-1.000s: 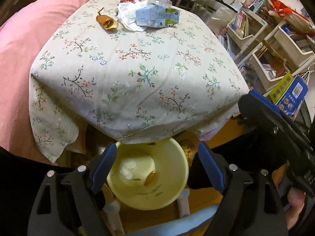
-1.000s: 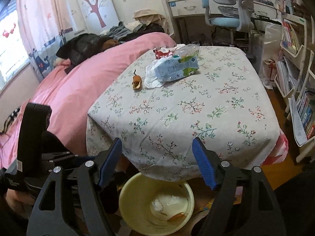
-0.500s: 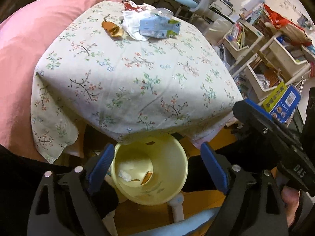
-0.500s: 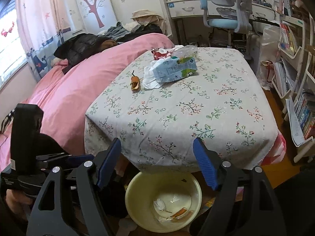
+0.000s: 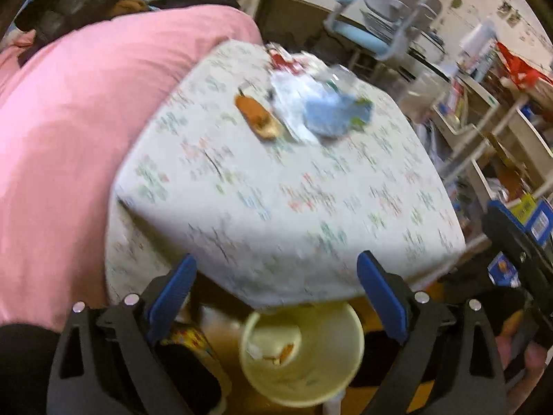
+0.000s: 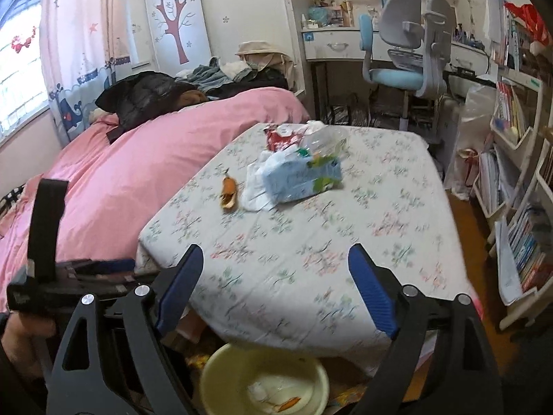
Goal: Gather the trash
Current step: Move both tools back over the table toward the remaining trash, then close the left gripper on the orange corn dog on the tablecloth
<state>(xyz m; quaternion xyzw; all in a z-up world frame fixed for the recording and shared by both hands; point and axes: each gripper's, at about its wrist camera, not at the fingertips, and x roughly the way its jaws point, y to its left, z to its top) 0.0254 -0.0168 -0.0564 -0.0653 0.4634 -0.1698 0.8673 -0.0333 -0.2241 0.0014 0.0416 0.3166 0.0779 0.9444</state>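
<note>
A yellow basin stands on the floor under the near edge of the table, with a white scrap and an orange peel piece inside. On the far part of the table lie an orange peel, a white tissue, a blue carton, a clear plastic bottle and a red wrapper. My left gripper and right gripper hang above the basin and table edge, both with jaws opening and nothing between them.
A pink quilt on a bed borders the table's left side. Bookshelves and white racks stand on the right. A blue and grey desk chair and a desk stand behind the table. The floor is wooden.
Both grippers rose and tilted up, so the basin slid lower in the views and more of the table and room shows. Both pairs of jaws spread wider.
</note>
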